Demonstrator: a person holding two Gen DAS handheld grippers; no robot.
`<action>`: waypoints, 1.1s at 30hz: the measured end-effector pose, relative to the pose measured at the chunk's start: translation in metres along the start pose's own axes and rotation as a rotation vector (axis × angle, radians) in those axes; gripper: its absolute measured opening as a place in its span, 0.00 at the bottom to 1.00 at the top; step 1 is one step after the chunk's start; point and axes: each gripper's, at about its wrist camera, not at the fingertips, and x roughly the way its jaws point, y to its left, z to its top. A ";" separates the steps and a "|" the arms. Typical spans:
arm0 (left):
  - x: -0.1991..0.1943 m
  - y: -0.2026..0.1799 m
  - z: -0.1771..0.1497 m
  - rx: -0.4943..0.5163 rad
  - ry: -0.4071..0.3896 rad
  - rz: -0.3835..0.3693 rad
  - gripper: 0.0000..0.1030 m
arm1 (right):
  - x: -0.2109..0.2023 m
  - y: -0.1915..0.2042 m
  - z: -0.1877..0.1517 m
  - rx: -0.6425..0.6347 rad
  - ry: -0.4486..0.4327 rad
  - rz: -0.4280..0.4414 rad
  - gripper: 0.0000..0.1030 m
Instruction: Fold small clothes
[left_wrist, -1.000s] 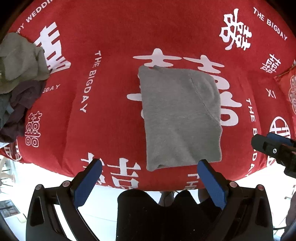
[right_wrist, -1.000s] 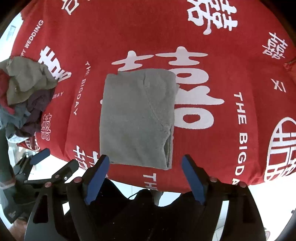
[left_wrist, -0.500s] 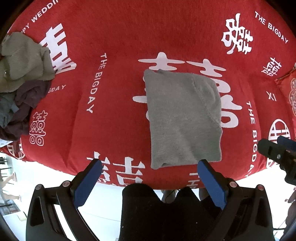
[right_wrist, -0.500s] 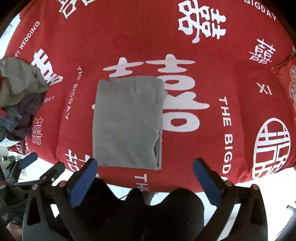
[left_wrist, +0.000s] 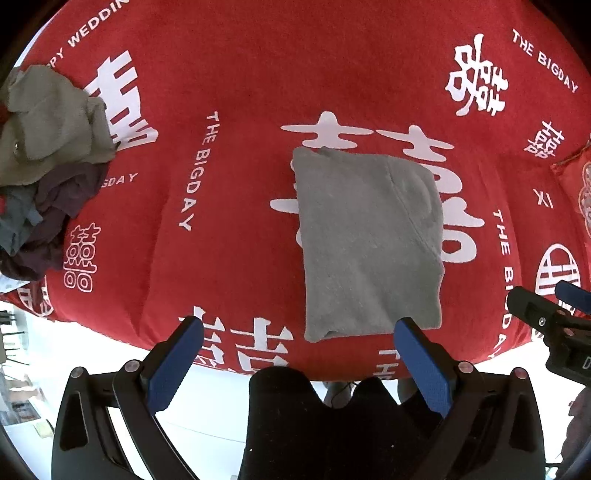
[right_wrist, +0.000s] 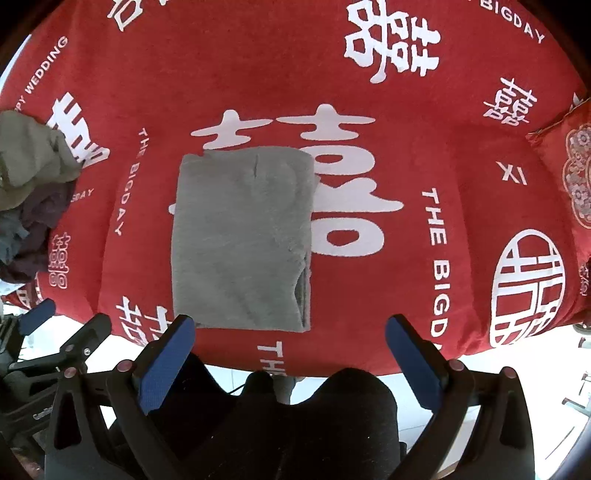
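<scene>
Since the earlier views, the right hand-held gripper (right_wrist: 290, 330) had spread its blue-padded jaws wider, with nothing between them; the folded garment had kept its place on the cloth, and the left gripper had hardly shifted.

A small grey knitted garment, folded into a neat upright rectangle (left_wrist: 369, 240), lay flat on a red tablecloth printed with white Chinese characters and English words (left_wrist: 240, 92). Its near edge sat close to the table's front edge. Far off at the left end of the table lay a loose heap of unfolded clothes in olive, plum and blue-grey (left_wrist: 44, 166).

The left hand-held gripper (left_wrist: 299, 334) hovered above the table's near edge, jaws wide apart and empty. In its view the garment's near edge fell between the fingertips, towards the right one. In the right gripper's view the same garment (right_wrist: 240, 236) lay ahead and left of centre, its near left corner just beside the left fingertip. Neither gripper appeared to touch it.

The garment looked soft, light and limp, likely to sag and unfold if lifted by one point. The doubled layers showing along its right edge seemed the safest hold, pinched through all thicknesses at the near corners.
</scene>
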 end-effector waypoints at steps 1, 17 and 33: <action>0.000 0.001 0.000 -0.002 -0.001 0.003 1.00 | 0.000 0.000 0.001 0.003 -0.004 -0.003 1.00; -0.005 0.007 0.009 -0.014 -0.016 0.012 1.00 | -0.004 0.003 0.011 -0.004 -0.021 -0.020 1.00; -0.009 0.007 0.021 -0.005 -0.034 0.028 1.00 | -0.006 0.008 0.017 -0.009 -0.020 -0.037 1.00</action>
